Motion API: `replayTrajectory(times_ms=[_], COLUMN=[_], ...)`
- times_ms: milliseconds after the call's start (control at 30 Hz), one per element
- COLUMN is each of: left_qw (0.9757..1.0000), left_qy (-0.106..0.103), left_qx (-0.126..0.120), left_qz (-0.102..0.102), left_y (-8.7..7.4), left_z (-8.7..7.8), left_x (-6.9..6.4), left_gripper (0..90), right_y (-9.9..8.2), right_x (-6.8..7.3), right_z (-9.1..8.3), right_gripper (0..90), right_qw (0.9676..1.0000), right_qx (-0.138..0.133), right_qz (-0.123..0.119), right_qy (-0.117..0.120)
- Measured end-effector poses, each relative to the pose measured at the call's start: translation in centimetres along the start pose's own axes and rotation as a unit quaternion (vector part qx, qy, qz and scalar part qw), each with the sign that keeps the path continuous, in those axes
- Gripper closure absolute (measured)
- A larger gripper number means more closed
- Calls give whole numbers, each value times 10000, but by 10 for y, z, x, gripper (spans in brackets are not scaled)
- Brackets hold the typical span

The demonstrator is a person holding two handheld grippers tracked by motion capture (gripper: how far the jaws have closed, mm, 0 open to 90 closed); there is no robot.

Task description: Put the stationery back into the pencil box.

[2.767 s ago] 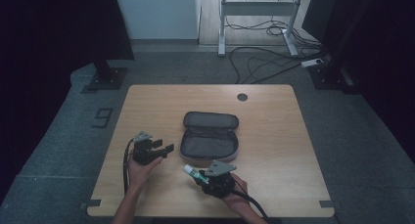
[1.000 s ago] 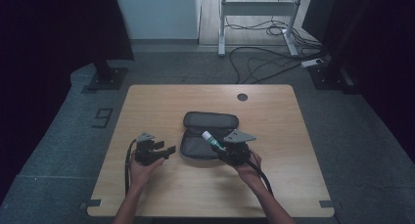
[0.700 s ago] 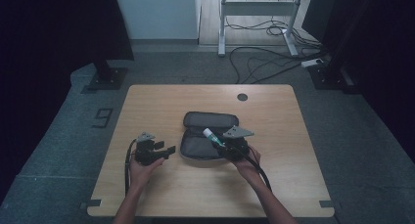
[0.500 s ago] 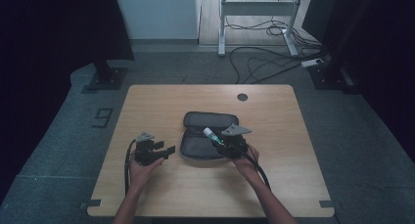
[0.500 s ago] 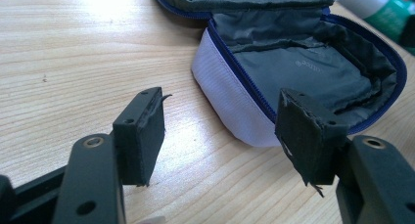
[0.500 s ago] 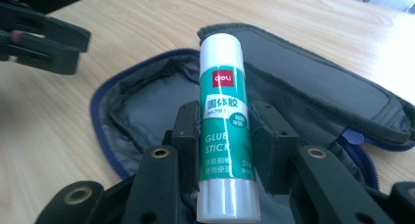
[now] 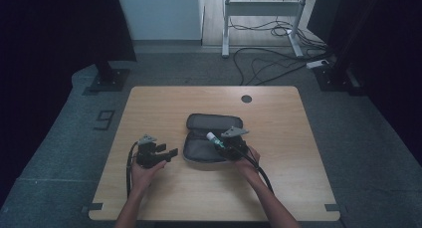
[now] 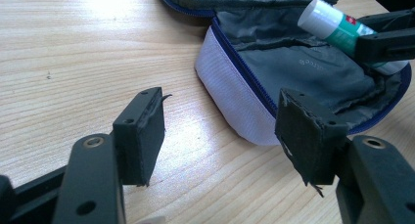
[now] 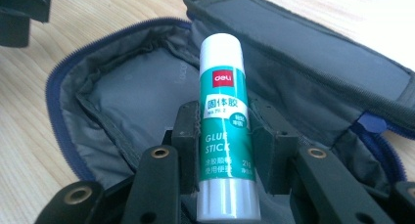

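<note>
We've got a green-and-white glue stick (image 9: 226, 131) here, white cap on, "GLUE STICK" printed down the label. It's clamped at its lower half between the right gripper's (image 9: 225, 141) two jaws and sits tilted, cap end pointing forward, over the pencil case (image 7: 205, 144). The pencil case is a dark grey fabric pouch with a blue zipper and a whitish side panel. It lies unzipped and spread open on the wooden table (image 7: 164, 198), grey lining showing, roughly mid-table.
</note>
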State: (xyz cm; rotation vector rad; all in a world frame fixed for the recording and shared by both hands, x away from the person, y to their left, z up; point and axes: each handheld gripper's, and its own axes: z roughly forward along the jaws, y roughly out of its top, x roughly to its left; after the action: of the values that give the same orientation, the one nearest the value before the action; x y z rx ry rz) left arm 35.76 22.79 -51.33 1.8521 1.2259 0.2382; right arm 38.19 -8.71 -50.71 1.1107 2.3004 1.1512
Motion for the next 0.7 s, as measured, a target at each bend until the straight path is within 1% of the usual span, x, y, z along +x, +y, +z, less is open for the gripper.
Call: replayTrajectory(times_ms=[167,267,467,633,700], left_qw=[10000,10000,10000,10000,10000], left_qy=[12,13,16,15,22], left_qx=[14,30,-7,16,19], left_qz=[-5,-2,-6,1,2], left_y=[0,0,0,0,0], left_z=[0,0,-1,0,0], left_x=[0,1,1,1,1], left_gripper=[359,358,359,359,358], right_y=[-2,-4,-6,-8,-8], right_x=[0,1,2,1,1], right_z=[6,9,9,10,10], right_gripper=[646,645,644,636,609], right_qw=[9999,9997,9995,9991,9990], right_qx=[123,229,260,367,353], right_qz=[-8,-73,-127,-173,-191], right_qy=[-15,-62,-98,-148,-192])
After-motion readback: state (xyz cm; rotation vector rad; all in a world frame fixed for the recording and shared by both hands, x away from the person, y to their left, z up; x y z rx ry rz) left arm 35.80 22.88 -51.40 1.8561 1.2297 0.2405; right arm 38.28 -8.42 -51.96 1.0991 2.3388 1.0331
